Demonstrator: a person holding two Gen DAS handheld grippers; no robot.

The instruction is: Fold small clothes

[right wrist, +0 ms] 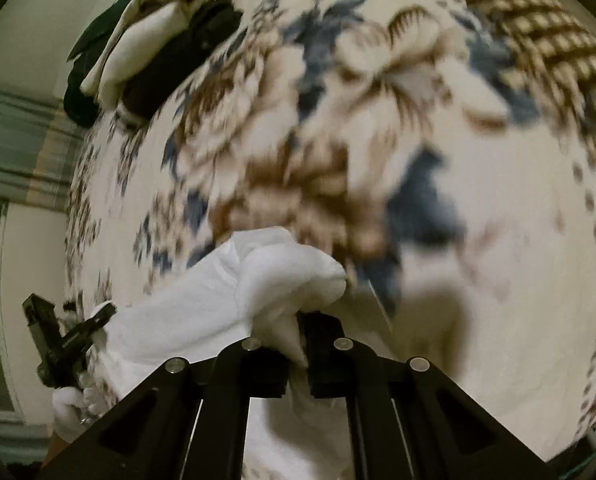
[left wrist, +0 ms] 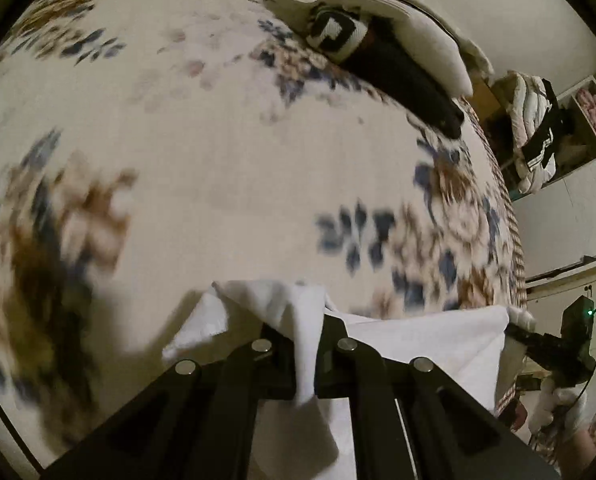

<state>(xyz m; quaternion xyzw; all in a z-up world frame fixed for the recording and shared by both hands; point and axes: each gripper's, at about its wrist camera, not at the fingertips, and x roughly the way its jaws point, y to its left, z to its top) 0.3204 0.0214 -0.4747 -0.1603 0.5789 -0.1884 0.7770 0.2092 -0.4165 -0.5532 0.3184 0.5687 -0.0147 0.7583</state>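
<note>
The left tool [left wrist: 306, 354] pinches one edge of a white garment [left wrist: 426, 344] and the right tool [right wrist: 298, 344] pinches a bunched edge of it, holding it between them over the floral bed cover [left wrist: 217, 140]. A pile of clothes [left wrist: 378, 40] (white and black pieces) lies at the far edge; no writing is legible.
</note>
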